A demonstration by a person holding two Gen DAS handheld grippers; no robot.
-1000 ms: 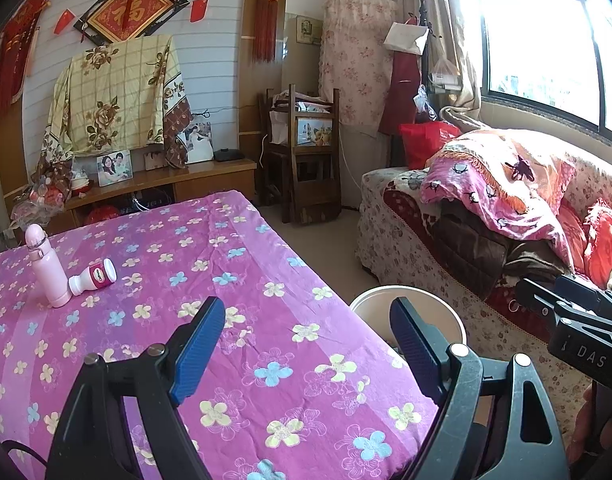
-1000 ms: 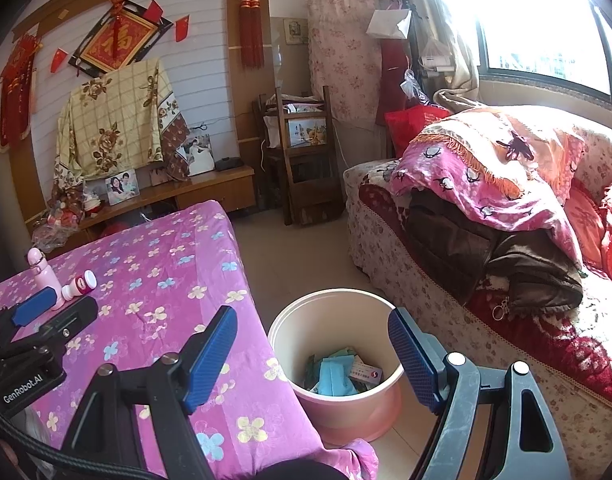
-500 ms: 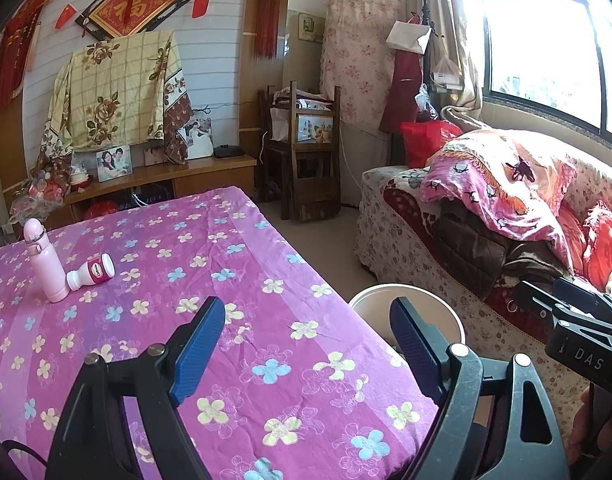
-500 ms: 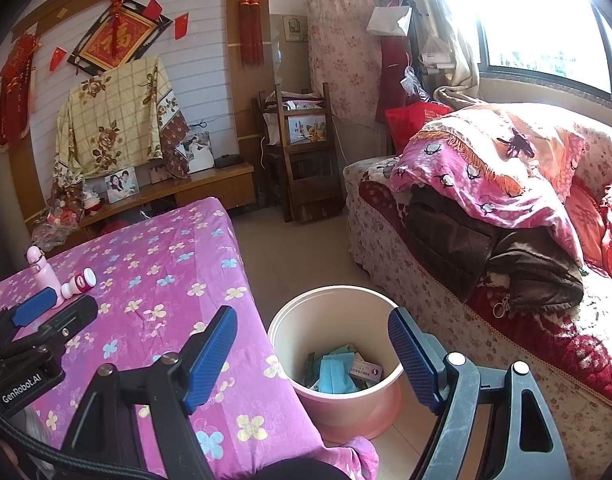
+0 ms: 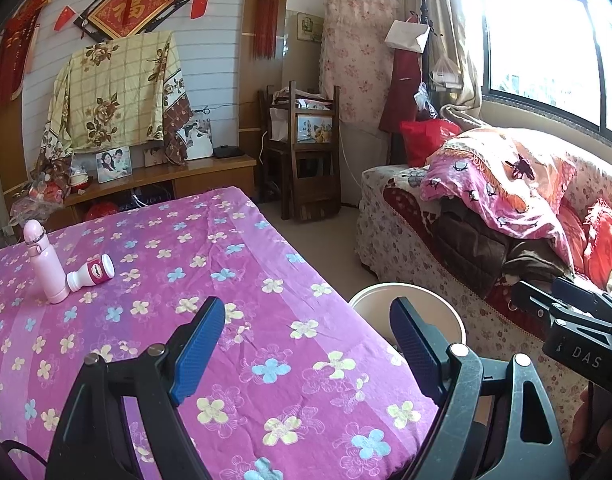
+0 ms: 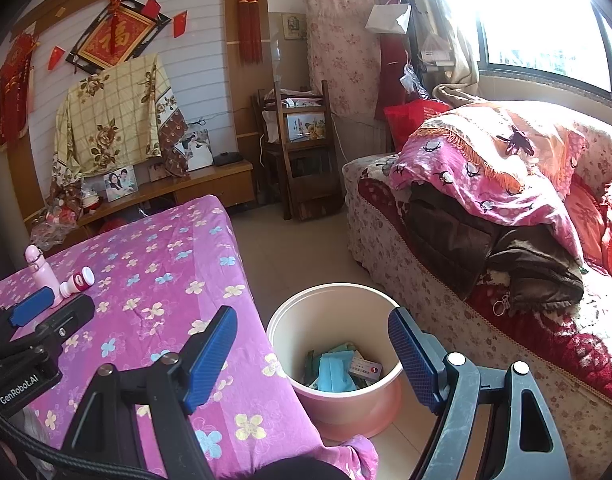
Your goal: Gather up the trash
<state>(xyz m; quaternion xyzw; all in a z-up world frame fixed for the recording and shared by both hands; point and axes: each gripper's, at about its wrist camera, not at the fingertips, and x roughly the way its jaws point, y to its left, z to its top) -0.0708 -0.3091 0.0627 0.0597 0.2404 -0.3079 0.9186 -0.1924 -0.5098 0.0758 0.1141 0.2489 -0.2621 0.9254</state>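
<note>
Gaping left tongs (image 6: 28, 308) — body (image 6: 20, 385) reads "GenRobot.AI".

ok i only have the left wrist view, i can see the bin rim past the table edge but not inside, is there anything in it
observer: Yes. The right wrist view looks down into the bin; blue and green wrappers lie on its bottom.
operator: and the right gripper, i only see its side
observer: The right gripper is open and holds nothing, pointed over the bin.
operator: where does the bin stand exactly
observer: On the floor, close against the hanging tablecloth, with a gap of floor between it and the sofa.
</note>
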